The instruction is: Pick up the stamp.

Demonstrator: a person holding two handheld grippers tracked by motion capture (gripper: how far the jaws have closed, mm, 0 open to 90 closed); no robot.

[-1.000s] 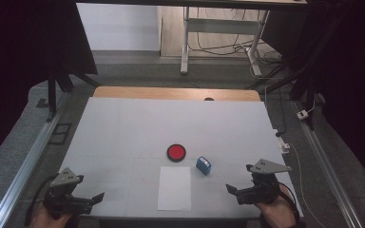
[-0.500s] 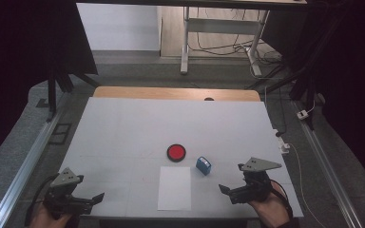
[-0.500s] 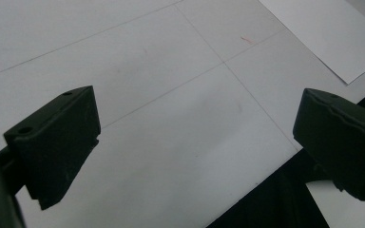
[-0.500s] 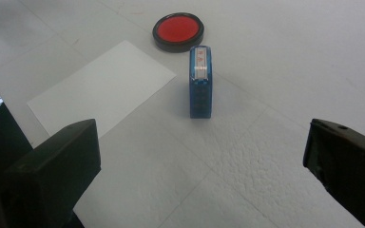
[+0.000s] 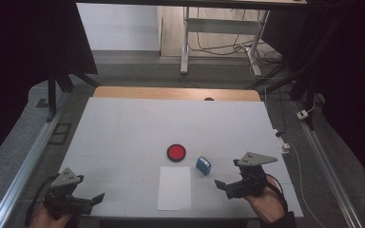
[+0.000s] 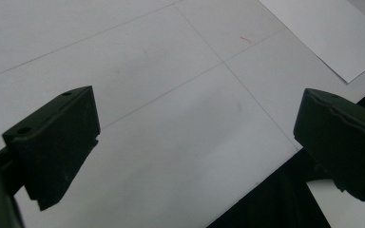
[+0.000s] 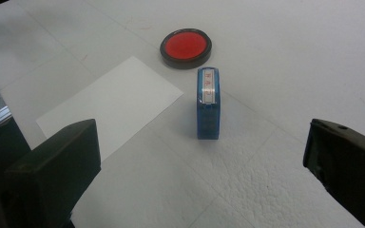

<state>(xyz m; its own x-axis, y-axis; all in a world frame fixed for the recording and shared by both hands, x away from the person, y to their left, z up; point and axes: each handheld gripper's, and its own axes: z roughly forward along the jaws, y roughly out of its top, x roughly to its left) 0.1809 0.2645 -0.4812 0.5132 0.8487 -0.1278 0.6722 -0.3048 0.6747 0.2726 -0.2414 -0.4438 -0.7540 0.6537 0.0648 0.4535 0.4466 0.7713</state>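
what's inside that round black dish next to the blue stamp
The dish holds a flat red ink pad, filling it to the rim. Whatever lies beneath the pad is covered. The stamp stands apart.

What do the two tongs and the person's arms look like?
Both tongs, left and right, are black with blocky jaws, each topped by a grey three-cornered plate. A dark cable trails from each. A dark sleeve covers the right wrist.

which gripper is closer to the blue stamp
Right. The right gripper sits just off the blue stamp, jaws open toward it; the left gripper is far across the table, beyond the paper sheet.
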